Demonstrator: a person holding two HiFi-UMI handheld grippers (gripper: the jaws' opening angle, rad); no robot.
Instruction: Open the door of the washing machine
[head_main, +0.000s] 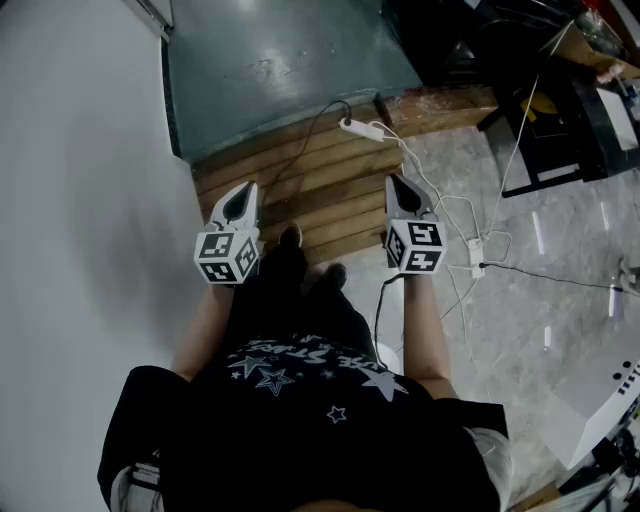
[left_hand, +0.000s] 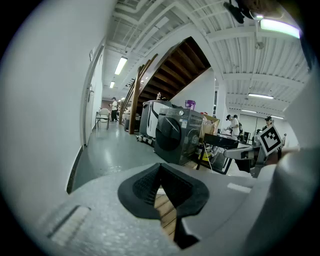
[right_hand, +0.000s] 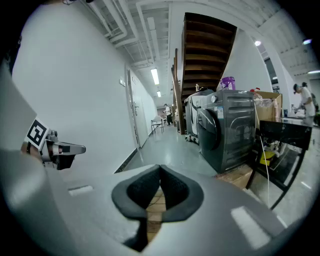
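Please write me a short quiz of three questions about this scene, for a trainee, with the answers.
1. True or false: the door of the washing machine is already open.
2. What is between the fingers of the left gripper? A) a cable B) nothing C) a handle
3. Fill in: the person stands on ____ planks.
Key: 1 false; 2 B; 3 wooden.

Two grippers are showing, the left gripper (head_main: 246, 187) and the right gripper (head_main: 394, 181), each carrying one marker cube (head_main: 226, 257). Two machines are standing ahead: a dark washing machine (right_hand: 227, 130) and, seemingly, a white washing machine (right_hand: 196, 111). Two power strips are lying below: near power strip (head_main: 476, 257), far power strip (head_main: 362, 128).
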